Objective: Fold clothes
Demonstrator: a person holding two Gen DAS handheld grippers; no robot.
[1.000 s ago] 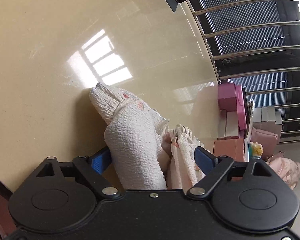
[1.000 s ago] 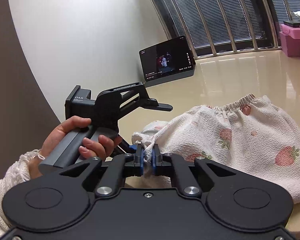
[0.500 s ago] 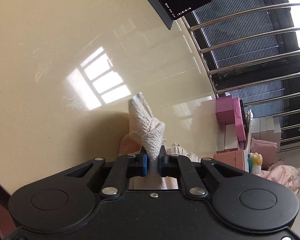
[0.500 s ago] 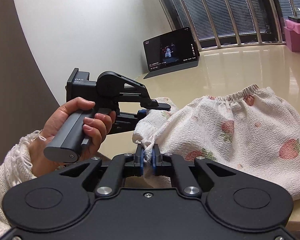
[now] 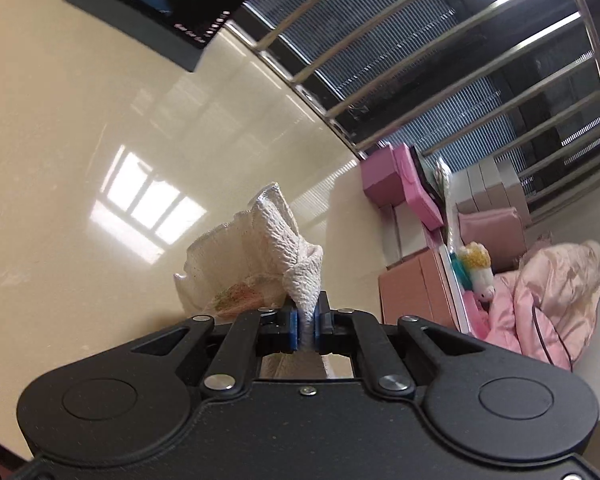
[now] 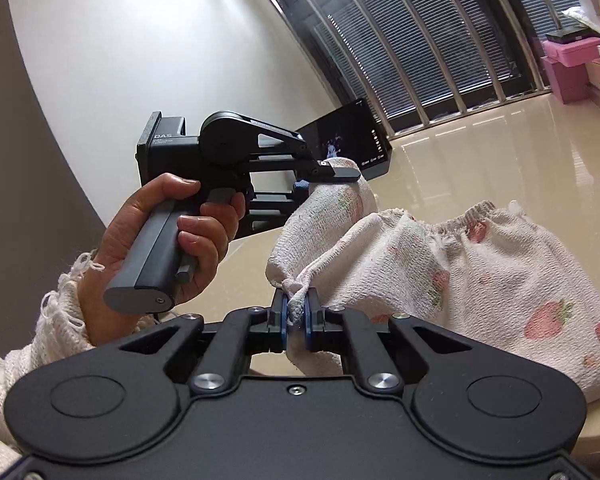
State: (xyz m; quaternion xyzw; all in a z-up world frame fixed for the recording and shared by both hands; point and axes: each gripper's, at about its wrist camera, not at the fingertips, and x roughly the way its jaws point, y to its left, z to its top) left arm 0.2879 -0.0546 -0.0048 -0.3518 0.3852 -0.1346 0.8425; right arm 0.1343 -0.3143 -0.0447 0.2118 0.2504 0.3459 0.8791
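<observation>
A white crinkled garment with a strawberry print (image 6: 480, 276) lies on the cream table (image 6: 500, 140), its elastic waistband toward the window. My right gripper (image 6: 296, 312) is shut on one corner of it near the table's front. My left gripper (image 5: 307, 322) is shut on another bunched corner of the garment (image 5: 276, 248) and holds it up above the table. In the right wrist view the left gripper (image 6: 320, 176) shows from the side, gripped by a hand (image 6: 172, 232) in a knitted sleeve, with cloth hanging from it.
A dark tablet (image 6: 352, 140) stands propped at the table's far edge by the barred window (image 6: 440, 40). Pink boxes (image 5: 396, 184), a plush toy (image 5: 478, 268) and a pink padded jacket (image 5: 556, 288) sit at the right end.
My left gripper shut on a corner of the garment and lifted it off the table. My right gripper kept its grip and shifted a little sideways.
</observation>
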